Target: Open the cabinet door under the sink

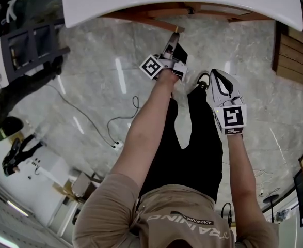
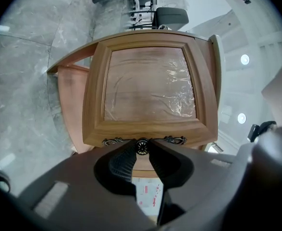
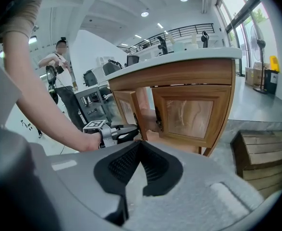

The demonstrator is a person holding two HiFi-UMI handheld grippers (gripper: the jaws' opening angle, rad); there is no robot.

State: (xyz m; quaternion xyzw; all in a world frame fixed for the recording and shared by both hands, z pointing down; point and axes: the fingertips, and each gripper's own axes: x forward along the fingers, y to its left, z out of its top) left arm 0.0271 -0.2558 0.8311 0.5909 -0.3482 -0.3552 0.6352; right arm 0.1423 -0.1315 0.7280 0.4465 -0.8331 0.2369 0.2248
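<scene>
A wooden cabinet stands under the white sink counter (image 1: 182,4) (image 3: 179,59). Its left door (image 2: 150,85) (image 3: 123,109) (image 1: 159,22) stands swung partly out, while the right door (image 3: 191,113) is flush in its frame. My left gripper (image 1: 175,36) (image 2: 141,147) (image 3: 133,129) points level at the left door, and its jaws are shut on the small round metal knob (image 2: 141,146) at the door's edge. My right gripper (image 1: 224,87) (image 3: 140,143) hangs back to the right, away from the cabinet. Its jaw tips meet with nothing between them.
A slatted wooden crate (image 1: 296,56) (image 3: 265,153) sits on the marble floor to the cabinet's right. A cable (image 1: 89,118) trails across the floor at left, near a dark shelf unit (image 1: 27,50). Another person (image 3: 59,66) stands far behind.
</scene>
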